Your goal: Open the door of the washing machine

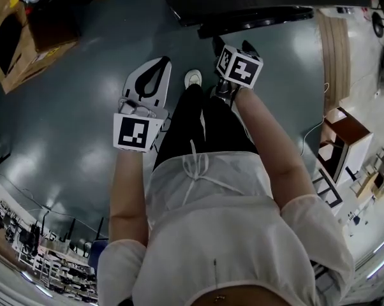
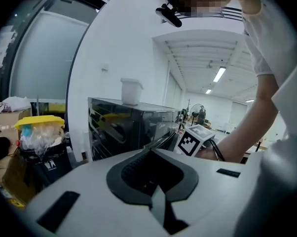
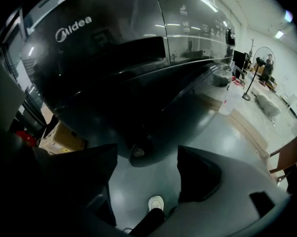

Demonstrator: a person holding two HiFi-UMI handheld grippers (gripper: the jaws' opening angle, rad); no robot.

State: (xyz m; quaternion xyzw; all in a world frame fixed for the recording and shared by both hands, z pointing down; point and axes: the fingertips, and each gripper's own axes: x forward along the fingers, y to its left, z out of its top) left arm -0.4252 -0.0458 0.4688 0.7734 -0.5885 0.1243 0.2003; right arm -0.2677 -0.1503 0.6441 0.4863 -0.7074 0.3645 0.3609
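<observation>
Much of the scene was grey floor point(image 1: 71, 126), and on it, straight ahead of the person, stood the dark, glossy washing machine point(image 3: 138, 58). The left gripper point(image 1: 163, 62) hung beside the person's leg, its jaws pressed together on nothing. The right gripper point(image 3: 147, 167) pointed steeply down near the machine's front, jaws spread and empty, with a white shoe point(image 3: 156, 202) visible beyond them on the floor.

A glossy grey floor point(image 1: 64, 120) is reflecting the ceiling strip lights point(image 2: 219, 74). Cardboard boxes point(image 1: 16, 40) are sitting at the head view's upper left, and a wooden cabinet point(image 1: 348, 132) is standing at its right edge.
</observation>
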